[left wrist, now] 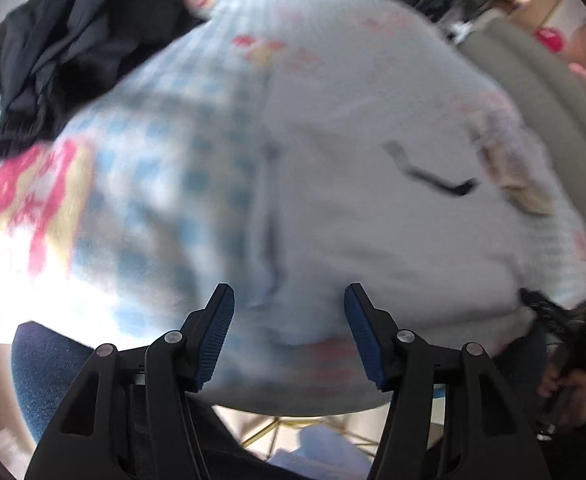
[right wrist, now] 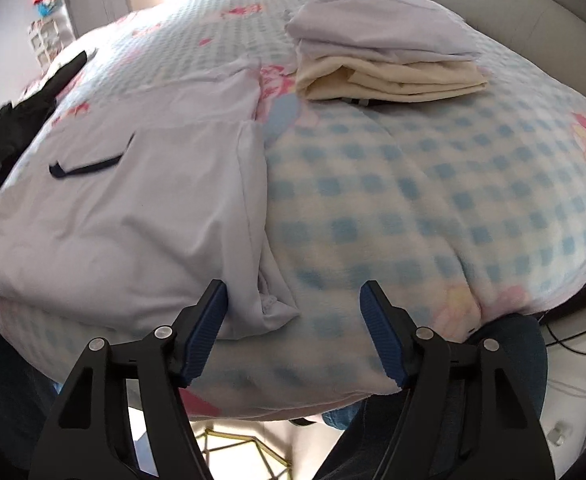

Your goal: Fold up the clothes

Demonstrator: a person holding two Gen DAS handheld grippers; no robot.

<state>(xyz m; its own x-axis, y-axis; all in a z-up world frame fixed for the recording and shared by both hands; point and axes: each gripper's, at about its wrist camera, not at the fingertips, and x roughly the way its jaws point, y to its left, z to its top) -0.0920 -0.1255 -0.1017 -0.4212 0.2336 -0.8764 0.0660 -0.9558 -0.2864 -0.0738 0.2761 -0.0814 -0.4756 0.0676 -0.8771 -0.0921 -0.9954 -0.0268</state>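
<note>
While the white T-shirt (right wrist: 125, 200) with a dark swoosh logo (right wrist: 89, 166) lies spread flat on the blue-and-white checked blanket (right wrist: 433, 208), both grippers hover low over the near edge of the bed, fingers pointing forward across the cloth. The right gripper (right wrist: 293, 312) is spread wide, holding nothing; its left finger sits just beside the shirt's rumpled lower right corner, its right finger over bare blanket. The shirt's right side is folded inward, leaving a straight vertical edge down the middle of the right wrist view.

The left gripper (left wrist: 289, 316) is likewise spread and empty, poised over the shirt's (left wrist: 373, 200) lower left edge, near a lengthwise crease. That view is blurred, so whether its fingertips touch the fabric is hard to say.

At the far side of the bed sits a stack of folded clothes (right wrist: 385, 60), a white garment on a cream one, well apart from the shirt. A heap of black clothing (left wrist: 65, 52) lies at the left of the bed. The person's jeans-clad leg (left wrist: 49, 372) shows below the blanket's edge.
</note>
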